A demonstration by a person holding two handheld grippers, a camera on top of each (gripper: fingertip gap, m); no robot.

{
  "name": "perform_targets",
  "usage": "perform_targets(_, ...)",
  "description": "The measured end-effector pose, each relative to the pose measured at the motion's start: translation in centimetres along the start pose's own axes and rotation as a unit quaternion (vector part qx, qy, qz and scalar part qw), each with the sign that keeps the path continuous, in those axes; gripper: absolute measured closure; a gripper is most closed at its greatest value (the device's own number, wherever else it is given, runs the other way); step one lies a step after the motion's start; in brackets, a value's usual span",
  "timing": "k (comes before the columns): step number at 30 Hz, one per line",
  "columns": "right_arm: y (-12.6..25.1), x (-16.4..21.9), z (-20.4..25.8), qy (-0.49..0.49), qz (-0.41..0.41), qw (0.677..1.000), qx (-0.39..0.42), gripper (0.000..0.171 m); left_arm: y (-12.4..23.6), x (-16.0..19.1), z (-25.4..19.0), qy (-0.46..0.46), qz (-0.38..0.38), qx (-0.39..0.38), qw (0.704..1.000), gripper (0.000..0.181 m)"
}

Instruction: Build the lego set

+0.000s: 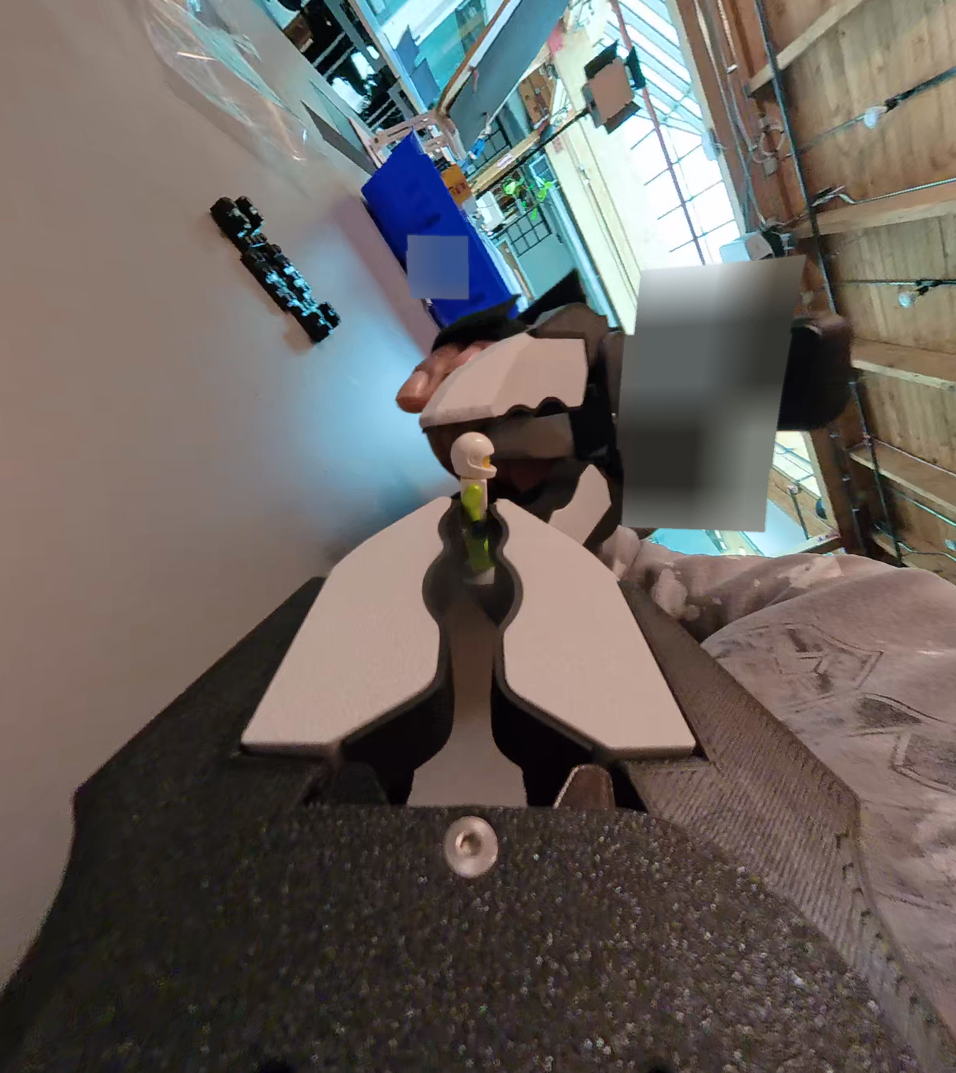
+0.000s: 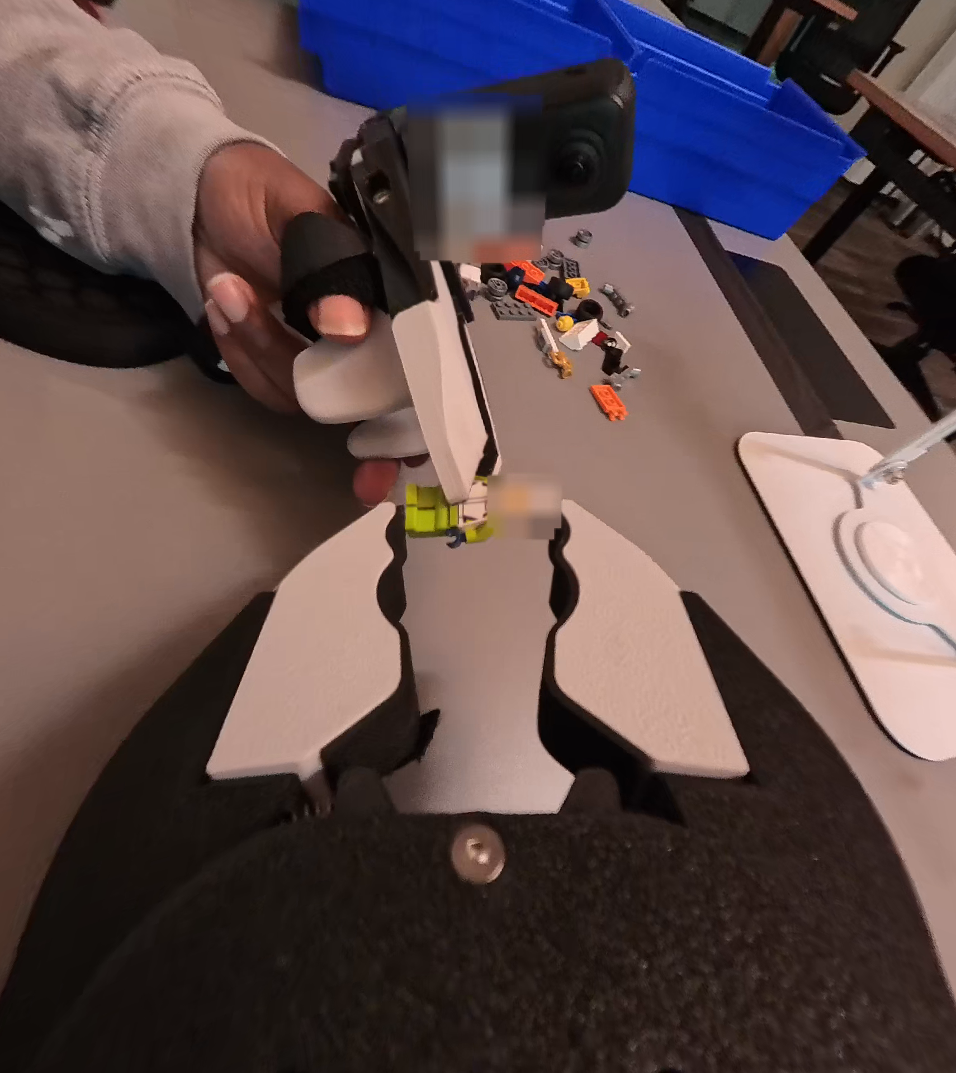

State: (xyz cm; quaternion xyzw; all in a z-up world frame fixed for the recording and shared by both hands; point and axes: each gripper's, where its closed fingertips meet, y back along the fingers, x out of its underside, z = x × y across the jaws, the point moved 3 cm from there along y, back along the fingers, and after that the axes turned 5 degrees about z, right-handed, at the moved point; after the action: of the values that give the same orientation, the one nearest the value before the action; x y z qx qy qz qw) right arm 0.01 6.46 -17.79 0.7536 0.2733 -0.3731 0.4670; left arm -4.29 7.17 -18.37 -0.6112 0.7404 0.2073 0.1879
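A grey table holds a blue bin at its far edge, and a heap of loose bricks lies just in front of that bin. Above the table, the left gripper pinches a small figure in a white helmet and lime suit around its body. The right gripper has its fingers spread wide, the figure just at their tips. A black built car lies on the table, well apart from the bin.

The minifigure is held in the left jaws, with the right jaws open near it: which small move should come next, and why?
Probably ease the right gripper forward around the helmeted head. The left gripper clamps only the minifigure at its lime body, so the head is free, just ahead of the open right jaws.
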Motion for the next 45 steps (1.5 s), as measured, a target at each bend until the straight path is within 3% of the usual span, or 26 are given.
perform_targets(10, -0.7, 0.5, -0.3, 0.051, 0.055, 0.997, 0.029, 0.126, -0.1, 0.0, 0.9, 0.029, -0.005, -0.018, 0.999, 0.173)
perform_targets(15, -1.3, 3.5, -2.9, 0.006, 0.118, 0.993, -0.02, 0.126, 1.9, -1.1, 2.7, -0.065, -0.014, -0.146, 0.987, 0.17)
perform_targets(19, -2.6, 5.2, -4.4, -0.04, 0.142, 0.988, -0.055, 0.126, 3.4, -1.9, 3.5, -0.169, -0.009, -0.25, 0.953, 0.169)
perform_targets(23, -3.6, 5.9, -4.9, -0.064, 0.165, 0.982, -0.066, 0.126, 3.9, -2.2, 3.8, -0.221, -0.003, -0.299, 0.928, 0.17)
perform_targets(45, -4.0, 6.8, -5.7, -0.059, 0.19, 0.979, -0.04, 0.122, 3.7, -2.1, 4.4, -0.256, 0.008, -0.331, 0.908, 0.171)
